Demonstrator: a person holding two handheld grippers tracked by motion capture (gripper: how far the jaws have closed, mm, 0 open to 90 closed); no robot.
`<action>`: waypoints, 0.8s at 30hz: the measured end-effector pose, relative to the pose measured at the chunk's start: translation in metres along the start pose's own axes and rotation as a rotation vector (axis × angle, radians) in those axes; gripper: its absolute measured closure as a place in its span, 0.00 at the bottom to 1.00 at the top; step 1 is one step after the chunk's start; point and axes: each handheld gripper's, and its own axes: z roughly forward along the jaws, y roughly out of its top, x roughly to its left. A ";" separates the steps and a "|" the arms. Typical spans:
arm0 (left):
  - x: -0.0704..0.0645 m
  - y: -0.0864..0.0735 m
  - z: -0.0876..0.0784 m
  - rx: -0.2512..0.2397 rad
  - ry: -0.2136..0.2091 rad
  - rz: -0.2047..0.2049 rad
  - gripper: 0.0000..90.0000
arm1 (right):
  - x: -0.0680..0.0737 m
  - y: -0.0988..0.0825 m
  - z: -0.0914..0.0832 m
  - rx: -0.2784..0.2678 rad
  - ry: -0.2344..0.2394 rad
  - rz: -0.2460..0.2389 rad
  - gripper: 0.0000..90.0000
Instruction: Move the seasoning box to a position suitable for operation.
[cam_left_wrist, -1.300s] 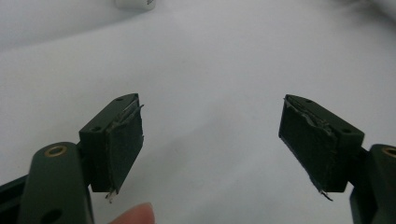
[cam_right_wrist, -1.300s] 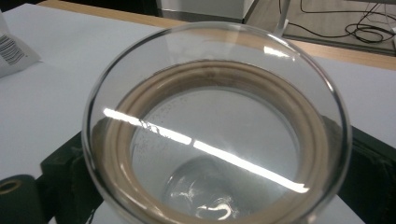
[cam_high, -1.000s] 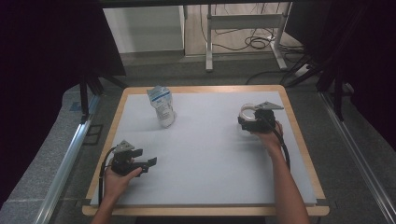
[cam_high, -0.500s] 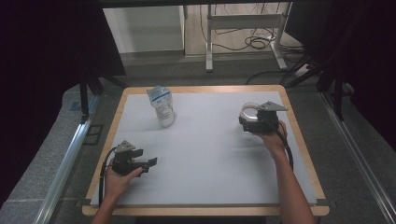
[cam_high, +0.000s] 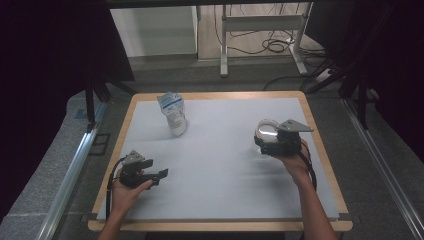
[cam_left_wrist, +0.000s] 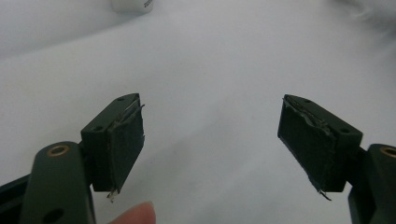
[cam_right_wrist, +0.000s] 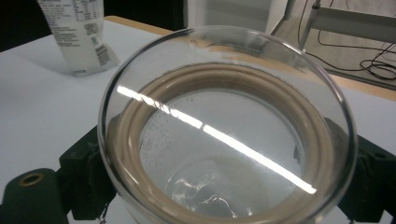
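A white pouch (cam_high: 173, 114) with a blue printed label stands upright at the back left of the white table top (cam_high: 220, 170); its foot is in the left gripper view (cam_left_wrist: 133, 4) and its printed side in the right gripper view (cam_right_wrist: 79, 32). My right gripper (cam_high: 266, 138) is at the right of the table, shut on a round clear glass jar (cam_high: 267, 130). In the right gripper view (cam_right_wrist: 229, 154) the jar (cam_right_wrist: 224, 116) has a tan seal ring inside its rim, with a jaw pressed on each side. My left gripper (cam_high: 159, 170) rests open near the front left, nothing between its jaws (cam_left_wrist: 212, 135).
A wooden rim (cam_high: 215, 95) borders the table top. A metal rail (cam_high: 75, 165) runs along the left side of the table. Beyond the far edge are a metal frame (cam_high: 260, 22) and cables (cam_high: 277, 45) on the floor.
My right gripper has shifted a little toward the near edge with the jar still held. The left gripper and the pouch have stayed put.
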 end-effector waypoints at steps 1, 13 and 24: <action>0.000 0.000 0.000 0.002 0.003 0.001 0.25 | 0.005 -0.004 -0.005 -0.003 0.001 0.001 0.13; -0.001 0.000 0.002 0.005 0.001 0.005 0.25 | 0.033 -0.031 -0.024 0.016 0.039 -0.027 0.13; -0.004 0.000 0.000 -0.001 -0.001 0.014 0.25 | 0.044 -0.049 -0.020 0.069 0.058 -0.064 0.13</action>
